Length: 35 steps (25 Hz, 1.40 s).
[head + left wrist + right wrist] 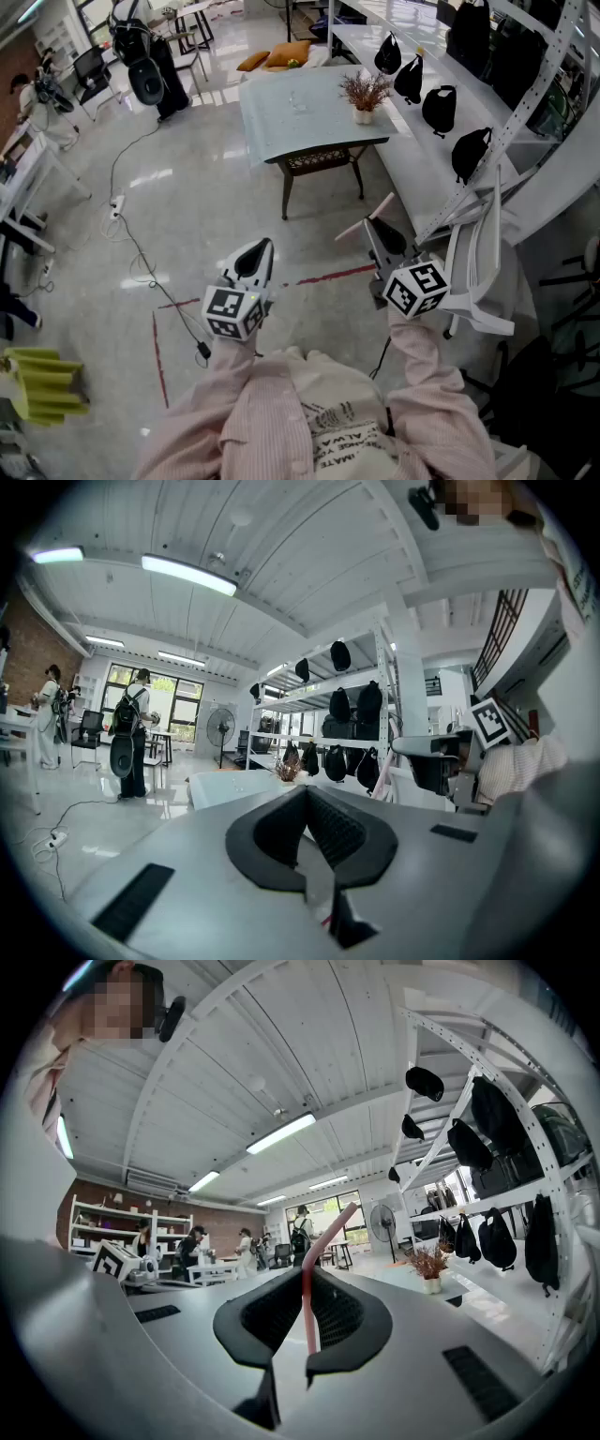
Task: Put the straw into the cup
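Note:
A pink bendy straw (307, 1312) stands up between the pads of my right gripper (310, 1277), which is shut on it; the bent top leans right. In the head view the straw (367, 223) lies crosswise at the tip of my right gripper (376, 230). My left gripper (264, 247) is held beside it over the floor, its pads together with nothing between them, as the left gripper view also shows (306, 795). A faint clear cup (298, 101) seems to stand on the pale table (281, 131) well ahead of both grippers.
A small vase of dried flowers (364, 97) stands on the table's right side. White shelving with black bags (439, 108) runs along the right. A white chair (473, 267) is close to my right gripper. Cables (131, 239) trail across the floor at left.

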Tool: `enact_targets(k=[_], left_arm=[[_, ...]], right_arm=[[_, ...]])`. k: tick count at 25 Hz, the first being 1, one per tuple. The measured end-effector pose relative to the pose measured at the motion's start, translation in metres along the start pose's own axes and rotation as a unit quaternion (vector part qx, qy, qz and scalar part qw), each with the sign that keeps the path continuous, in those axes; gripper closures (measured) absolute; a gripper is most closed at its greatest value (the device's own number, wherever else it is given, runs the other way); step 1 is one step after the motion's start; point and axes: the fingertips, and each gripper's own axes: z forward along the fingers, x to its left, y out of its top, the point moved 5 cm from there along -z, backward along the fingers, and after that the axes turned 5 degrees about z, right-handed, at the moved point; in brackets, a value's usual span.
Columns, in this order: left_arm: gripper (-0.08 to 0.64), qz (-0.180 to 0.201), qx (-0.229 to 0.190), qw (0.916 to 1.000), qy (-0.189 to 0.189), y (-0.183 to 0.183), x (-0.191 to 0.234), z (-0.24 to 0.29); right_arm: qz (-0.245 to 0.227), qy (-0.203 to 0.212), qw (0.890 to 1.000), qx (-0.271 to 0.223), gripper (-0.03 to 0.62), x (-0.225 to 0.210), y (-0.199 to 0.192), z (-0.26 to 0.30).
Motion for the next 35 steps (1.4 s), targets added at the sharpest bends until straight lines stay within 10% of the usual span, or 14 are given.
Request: enact_targets(k=[35], left_arm=[[0.56, -0.031, 0.005, 0.9995, -0.001, -0.009, 0.033, 0.134]], right_arm=[[0.019, -0.01, 1.0, -0.005, 0.569, -0.112, 0.004, 0.069]])
